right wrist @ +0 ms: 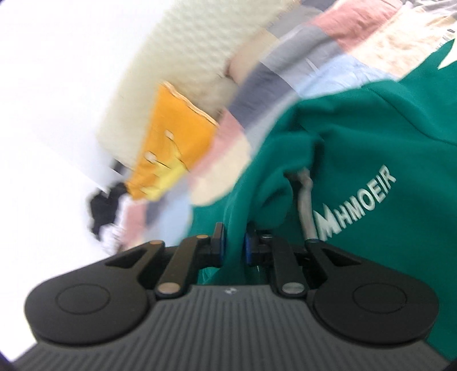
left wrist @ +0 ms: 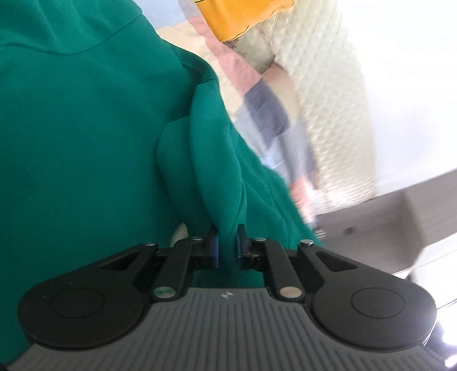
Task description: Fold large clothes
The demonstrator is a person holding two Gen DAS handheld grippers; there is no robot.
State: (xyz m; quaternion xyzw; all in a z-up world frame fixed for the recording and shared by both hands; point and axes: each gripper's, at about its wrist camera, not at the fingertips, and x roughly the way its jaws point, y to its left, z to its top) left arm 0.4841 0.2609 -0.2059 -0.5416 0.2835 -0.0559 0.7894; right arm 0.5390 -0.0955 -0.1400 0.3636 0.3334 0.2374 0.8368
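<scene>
Left gripper (left wrist: 227, 242): jaws nearly shut, blue pads pinching a bunched fold of the green hoodie (left wrist: 85, 128). The cloth runs straight out from between the fingers, up and away along the pointing line, with the bulk of the garment spread to the left of the jaws. To the right of it lies the patchwork quilt (left wrist: 265, 114), then a cream knit blanket (left wrist: 328, 100), with an orange cloth (left wrist: 237, 17) at top. Frame is blurred.

Right gripper (right wrist: 234, 245): jaws also nearly shut, clamped on a ridge of the same hoodie (right wrist: 371, 128). Here the body of the garment lies to the right of the fingers, with white chest lettering (right wrist: 360, 202) and a grey drawcord (right wrist: 305, 197) just beside the right finger. The quilt (right wrist: 257, 137) and orange cloth (right wrist: 177, 134) sit to the left.

Judgement: each hand has one side of the hoodie, the garment spanning between them over the quilt. Neither is nearer; both already grip. The coming move likely turns on keeping the two pinches level so the span carries over evenly. Which edge each one holds I cannot tell.
</scene>
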